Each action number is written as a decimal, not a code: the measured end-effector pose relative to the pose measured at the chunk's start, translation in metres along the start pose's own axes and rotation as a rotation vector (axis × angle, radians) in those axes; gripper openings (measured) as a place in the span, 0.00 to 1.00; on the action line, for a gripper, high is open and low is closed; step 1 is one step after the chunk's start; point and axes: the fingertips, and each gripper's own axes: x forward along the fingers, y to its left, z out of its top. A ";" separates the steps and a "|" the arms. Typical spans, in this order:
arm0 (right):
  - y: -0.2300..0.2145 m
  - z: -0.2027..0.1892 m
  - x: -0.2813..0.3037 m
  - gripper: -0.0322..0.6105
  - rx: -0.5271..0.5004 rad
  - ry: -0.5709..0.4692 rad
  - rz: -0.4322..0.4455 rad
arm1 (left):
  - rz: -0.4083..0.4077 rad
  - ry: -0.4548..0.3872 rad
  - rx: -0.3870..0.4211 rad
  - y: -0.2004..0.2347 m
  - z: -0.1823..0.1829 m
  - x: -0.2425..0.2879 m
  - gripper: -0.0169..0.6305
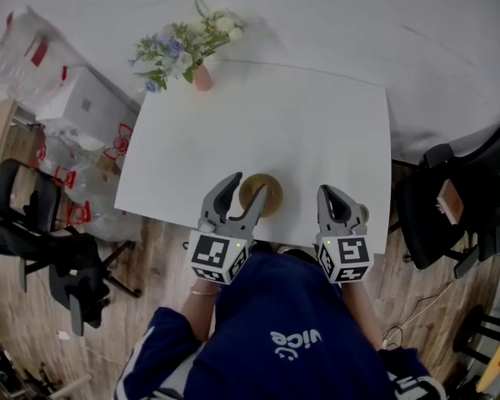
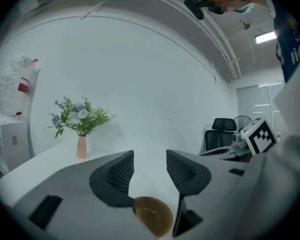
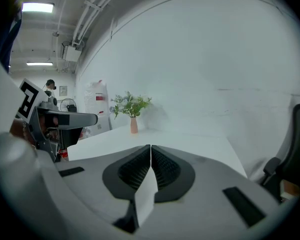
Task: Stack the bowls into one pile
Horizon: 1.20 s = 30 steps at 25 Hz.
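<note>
A brown bowl (image 1: 264, 197) sits on the white table (image 1: 317, 132) near its front edge; I cannot tell whether more bowls are nested in it. My left gripper (image 1: 255, 183) hovers over it, open and holding nothing. In the left gripper view the bowl (image 2: 152, 216) lies below and just beyond the spread jaws of the left gripper (image 2: 150, 161). My right gripper (image 1: 330, 192) hangs over the front edge to the right of the bowl. It is shut, and in its own view the right gripper (image 3: 150, 149) has its pads pressed together with nothing between them.
A pink vase of flowers (image 1: 202, 75) stands at the table's far left corner. Black office chairs stand to the left (image 1: 33, 223) and right (image 1: 458, 207) of the table. Boxes and bags (image 1: 83, 107) crowd the floor at the left.
</note>
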 end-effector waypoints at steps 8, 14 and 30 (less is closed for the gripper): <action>0.008 0.000 0.001 0.09 -0.002 -0.001 0.002 | -0.003 -0.008 0.025 0.002 0.002 -0.004 0.14; 0.011 0.002 0.002 0.09 0.001 -0.005 0.000 | 0.006 -0.007 0.031 0.006 0.002 -0.006 0.07; 0.009 0.007 -0.006 0.08 -0.018 -0.057 -0.026 | -0.003 -0.004 0.020 0.007 -0.002 -0.008 0.05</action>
